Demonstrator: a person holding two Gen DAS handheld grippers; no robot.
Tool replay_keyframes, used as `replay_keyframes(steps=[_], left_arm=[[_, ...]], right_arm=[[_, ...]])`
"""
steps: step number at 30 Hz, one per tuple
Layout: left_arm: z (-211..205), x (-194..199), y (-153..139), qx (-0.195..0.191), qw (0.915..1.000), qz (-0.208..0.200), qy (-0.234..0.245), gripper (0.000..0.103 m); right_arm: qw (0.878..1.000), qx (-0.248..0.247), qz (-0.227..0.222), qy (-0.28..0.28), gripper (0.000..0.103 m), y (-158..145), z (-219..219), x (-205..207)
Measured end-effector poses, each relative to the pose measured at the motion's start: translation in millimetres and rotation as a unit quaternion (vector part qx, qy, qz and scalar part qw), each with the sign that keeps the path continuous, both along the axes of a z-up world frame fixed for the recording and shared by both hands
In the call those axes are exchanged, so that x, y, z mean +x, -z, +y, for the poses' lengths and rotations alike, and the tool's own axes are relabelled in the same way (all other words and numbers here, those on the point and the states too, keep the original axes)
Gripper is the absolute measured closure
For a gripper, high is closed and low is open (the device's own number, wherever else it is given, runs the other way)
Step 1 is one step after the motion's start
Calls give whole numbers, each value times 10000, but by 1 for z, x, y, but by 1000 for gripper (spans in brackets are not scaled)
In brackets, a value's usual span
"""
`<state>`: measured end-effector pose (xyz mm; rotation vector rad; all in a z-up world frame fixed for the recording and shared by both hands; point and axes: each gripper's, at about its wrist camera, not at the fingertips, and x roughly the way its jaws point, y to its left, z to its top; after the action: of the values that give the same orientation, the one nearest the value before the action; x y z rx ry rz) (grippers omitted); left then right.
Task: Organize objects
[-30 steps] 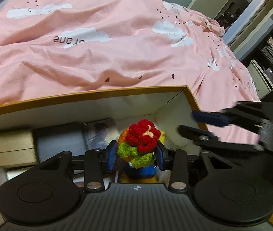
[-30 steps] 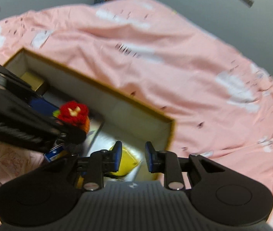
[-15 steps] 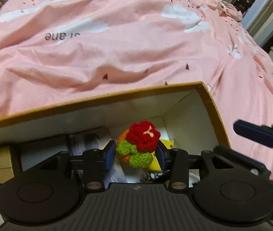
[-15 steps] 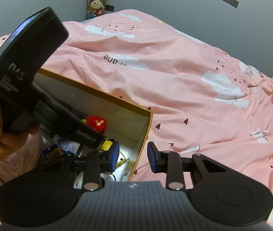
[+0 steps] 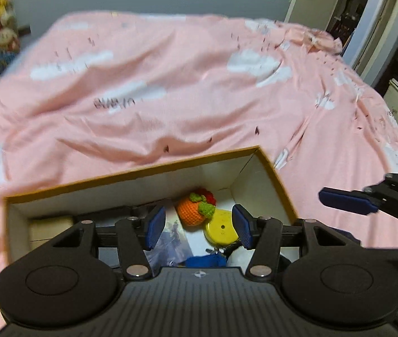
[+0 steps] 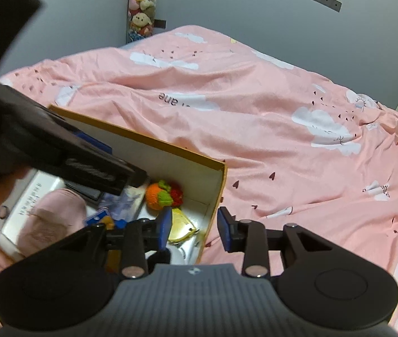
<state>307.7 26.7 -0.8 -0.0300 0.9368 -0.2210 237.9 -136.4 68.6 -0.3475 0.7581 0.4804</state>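
Observation:
A crocheted orange, green and red toy (image 5: pixel 196 206) lies on its side in the far right corner of the open cardboard box (image 5: pixel 131 172), next to a yellow round thing (image 5: pixel 221 229). My left gripper (image 5: pixel 197 229) is open and empty above the box, behind the toy. The toy also shows in the right wrist view (image 6: pixel 163 193). My right gripper (image 6: pixel 194 229) is open and empty, over the box's right wall (image 6: pixel 215 193); the left gripper's body (image 6: pixel 58 151) crosses that view on the left.
The box sits on a bed with a pink cloud-print cover (image 5: pixel 170 84). In the box are a picture card (image 5: pixel 170 238), a blue item (image 5: pixel 204 261), a beige block (image 5: pixel 50 229) and a pink soft thing (image 6: pixel 50 221). Plush toys (image 6: pixel 141 5) hang at the wall. A doorway (image 5: pixel 347 8) is at the right.
My left gripper has opened and let go of the crocheted toy, which now lies in the box corner. The gripper has lifted and pulled back. The right gripper has opened wider.

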Motion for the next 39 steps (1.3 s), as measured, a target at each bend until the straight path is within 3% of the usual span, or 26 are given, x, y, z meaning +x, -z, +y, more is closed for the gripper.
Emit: replay_keyframes(steps=[2,6,11,16,19,23,24,31,39], left_arm=[[0,-18,-16,190,9995,-239,-31,41],[3,-54,-44,508,9954,-763,-284,36],[10,-91,-70,527,9887,-1301,-529,25],[15,-120,-84,581,9824,-1605,-765,24],[18,-138,-92,623,9754,-1898,-935,11],[19,-163,-98,937,9589,-2374,-1242,9],[18,-168,-99,1001,9562,-2421,-1304,9],[21,-197,-90,954,9523,-2495,-1476,9],[27,-224,-73,829,9547,-2364,-1605,9]], right_arm=[[9999,141,16,-6,63,-8,-2,-9],[9985,539,28,-45,52,-26,-6,-32],[9950,994,0,-108,44,-46,-8,-60],[9909,1334,-154,-108,27,-65,-11,-88],[9878,1514,-346,-83,16,-77,-10,-105],[9812,1794,-704,34,9,-90,-11,-129],[9793,1862,-792,55,4,-92,-10,-135],[9733,1890,-1294,127,1,-92,-6,-173],[9718,2004,-1170,416,1,-72,-14,-192]])
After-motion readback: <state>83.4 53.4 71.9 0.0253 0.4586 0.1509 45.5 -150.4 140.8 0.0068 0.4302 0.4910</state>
